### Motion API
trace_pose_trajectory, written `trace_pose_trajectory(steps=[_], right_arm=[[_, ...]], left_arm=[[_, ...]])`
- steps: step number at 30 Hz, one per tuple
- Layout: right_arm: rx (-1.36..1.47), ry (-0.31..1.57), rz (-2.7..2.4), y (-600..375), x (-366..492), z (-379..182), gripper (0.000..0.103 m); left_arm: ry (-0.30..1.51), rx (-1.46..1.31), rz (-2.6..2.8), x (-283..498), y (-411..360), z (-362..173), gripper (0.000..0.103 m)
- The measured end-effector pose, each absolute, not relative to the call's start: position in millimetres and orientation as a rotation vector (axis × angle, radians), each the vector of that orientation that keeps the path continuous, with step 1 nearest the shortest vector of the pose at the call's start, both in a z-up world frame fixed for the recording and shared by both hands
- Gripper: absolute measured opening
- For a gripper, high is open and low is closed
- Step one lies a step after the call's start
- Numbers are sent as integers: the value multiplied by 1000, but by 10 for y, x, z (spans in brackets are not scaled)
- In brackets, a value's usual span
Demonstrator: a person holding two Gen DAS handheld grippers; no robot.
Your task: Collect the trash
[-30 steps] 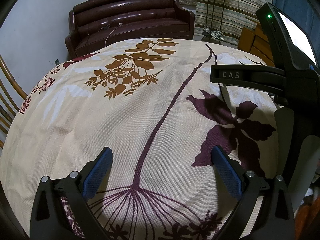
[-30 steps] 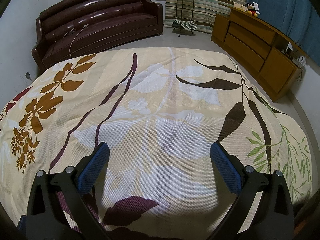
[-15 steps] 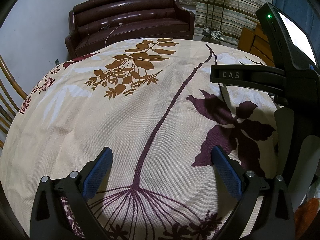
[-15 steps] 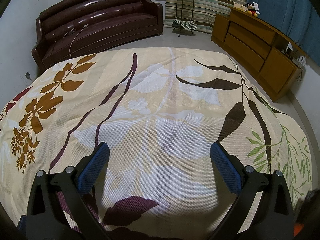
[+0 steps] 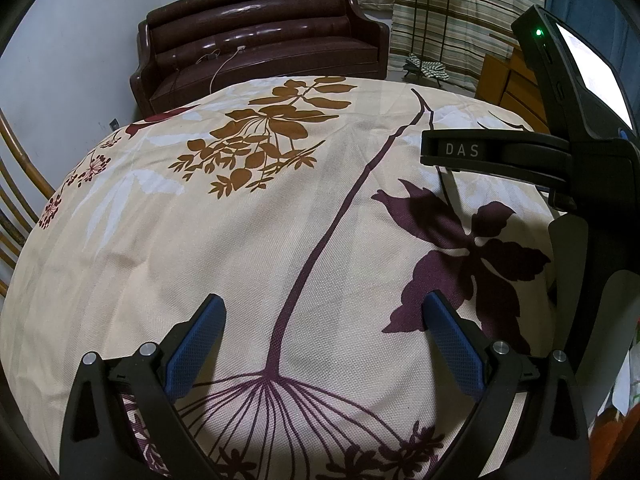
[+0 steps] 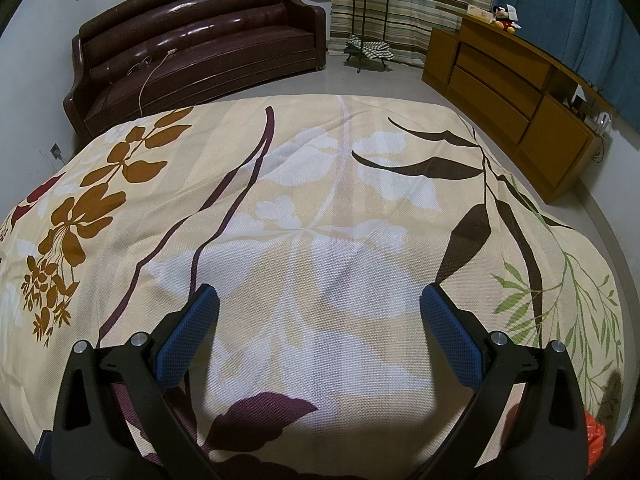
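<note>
Both the left claw [image 5: 322, 340] and right claw [image 6: 318, 330] still hover wide open and empty over the floral-clothed counter [image 6: 320, 208], no trash collected yet.

Coarse woven matt tablecloth [image 6: 320, 208]; glossy leather sofa [image 6: 192, 40]; wooden sideboard [image 6: 520, 92].

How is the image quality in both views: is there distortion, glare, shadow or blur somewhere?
Left wrist view: strong fisheye bending, dark round corners; the tablecloth is sharp; the right tool casts a shadow on it; its screen is overexposed. Right wrist view: same bending; glare on the sofa; shadow under the open right tool; an orange thing at the lower right edge is blurred.
</note>
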State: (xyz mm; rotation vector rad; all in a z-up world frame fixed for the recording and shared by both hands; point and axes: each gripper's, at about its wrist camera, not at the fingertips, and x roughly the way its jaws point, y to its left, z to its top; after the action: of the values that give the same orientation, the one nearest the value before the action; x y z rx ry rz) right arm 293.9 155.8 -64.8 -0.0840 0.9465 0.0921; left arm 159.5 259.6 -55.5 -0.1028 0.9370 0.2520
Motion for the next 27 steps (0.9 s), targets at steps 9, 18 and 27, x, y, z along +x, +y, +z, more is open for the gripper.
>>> trace_pose_trajectory(steps=[9,18,27], right_arm=[[-84,946,92,1557,2939,-647,99],[-84,947,92,1555,2937,-646,99],[-83,946,92,1554,2935,-646,99]], left_arm=[[937,-103,252,1595,2597,-555,97],[937,-103,252,1594,2598,-555,97],[937,-103,252,1602,2606,-554,97]])
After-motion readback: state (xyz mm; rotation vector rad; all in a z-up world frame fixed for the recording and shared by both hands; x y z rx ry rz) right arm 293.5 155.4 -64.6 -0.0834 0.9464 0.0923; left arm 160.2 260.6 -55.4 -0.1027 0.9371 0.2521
